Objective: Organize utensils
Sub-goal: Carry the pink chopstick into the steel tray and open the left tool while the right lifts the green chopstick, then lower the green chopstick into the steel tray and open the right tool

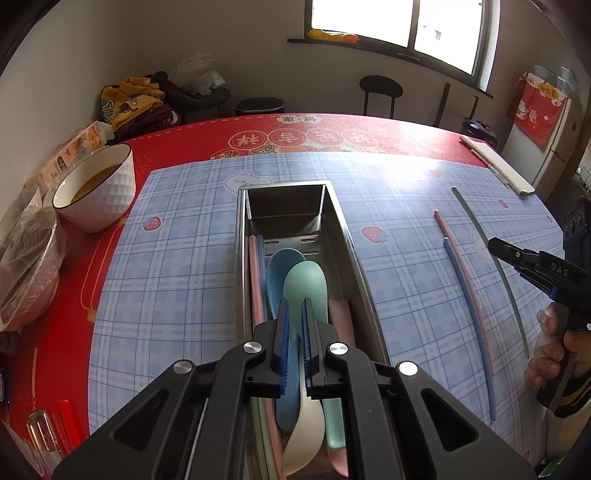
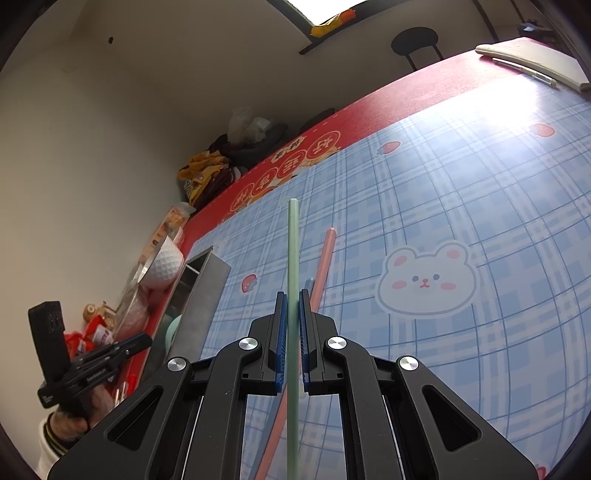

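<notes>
Plaid-matted table [image 1: 177, 229] — right gripper [image 2: 291, 325] clamped on green chopstick [image 2: 293, 240], left gripper [image 1: 295, 332] shut, empty; next: into steel tray [image 1: 354, 236].

You see a brushed metal tray [image 1: 354, 236] holding matt plastic spoons [image 1: 306, 288], a glossy checked mat [image 1: 177, 236], a dimpled glazed bowl [image 1: 110, 192], and a matt green chopstick [image 2: 293, 251].

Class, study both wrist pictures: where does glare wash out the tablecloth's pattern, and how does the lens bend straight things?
Left wrist view: window glare bleaches the plaid tablecloth beyond the metal tray, and the chopsticks bow outward. Right wrist view: a bright patch whitens the cloth at upper right, the table edge curves, and the green chopstick stays sharp.
</notes>
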Motion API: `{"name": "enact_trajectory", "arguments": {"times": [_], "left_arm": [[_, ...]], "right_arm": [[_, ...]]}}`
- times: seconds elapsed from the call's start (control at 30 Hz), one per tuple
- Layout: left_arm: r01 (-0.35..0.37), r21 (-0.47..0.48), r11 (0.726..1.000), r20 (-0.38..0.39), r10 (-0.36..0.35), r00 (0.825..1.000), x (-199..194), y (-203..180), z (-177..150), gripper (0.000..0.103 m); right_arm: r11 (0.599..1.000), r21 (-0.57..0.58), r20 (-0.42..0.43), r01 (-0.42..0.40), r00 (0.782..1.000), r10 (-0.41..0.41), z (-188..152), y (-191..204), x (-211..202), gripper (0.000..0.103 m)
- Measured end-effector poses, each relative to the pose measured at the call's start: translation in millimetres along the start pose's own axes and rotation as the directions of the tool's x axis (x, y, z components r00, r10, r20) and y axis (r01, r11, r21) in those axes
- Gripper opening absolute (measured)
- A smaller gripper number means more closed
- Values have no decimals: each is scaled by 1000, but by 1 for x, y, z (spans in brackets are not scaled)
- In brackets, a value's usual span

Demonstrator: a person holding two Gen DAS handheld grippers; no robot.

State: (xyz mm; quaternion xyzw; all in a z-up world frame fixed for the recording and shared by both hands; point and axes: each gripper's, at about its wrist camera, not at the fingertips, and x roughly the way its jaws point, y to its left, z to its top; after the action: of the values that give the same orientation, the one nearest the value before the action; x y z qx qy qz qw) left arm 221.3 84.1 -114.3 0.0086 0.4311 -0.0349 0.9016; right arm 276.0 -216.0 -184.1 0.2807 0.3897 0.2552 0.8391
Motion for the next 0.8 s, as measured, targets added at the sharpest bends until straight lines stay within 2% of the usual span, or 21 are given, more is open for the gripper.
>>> {"name": "enact_trajectory", "arguments": {"times": [0.13,0.33,0.5,0.63,0.7,0.8], "left_arm": [[23,-9,1000,41,-23,999,-16,5,-11,10],[25,-3,1000,79,-25,997,-31,20,-33,33],[45,-24,999,108,-42,993,-40,36,-47,47],[65,-46,997,122,-59,991,-43,51,-53,53],[65,-57,996,121,-58,991,-42,59,-54,55],[61,-64,996,135,-52,989,-46,69,-55,64]], "right_arm": [[1000,0,7,15,1000,-15,-1,11,-1,6],[1000,5,-17,-9,1000,9,-5,44,9,6],[999,-28,-88,-32,996,30,-13,91,36,6],[999,-40,-133,-36,991,30,-24,127,63,6],[999,-31,-155,-31,988,26,-31,140,76,6],[1000,-6,-178,-24,984,23,-38,155,93,6]]}}
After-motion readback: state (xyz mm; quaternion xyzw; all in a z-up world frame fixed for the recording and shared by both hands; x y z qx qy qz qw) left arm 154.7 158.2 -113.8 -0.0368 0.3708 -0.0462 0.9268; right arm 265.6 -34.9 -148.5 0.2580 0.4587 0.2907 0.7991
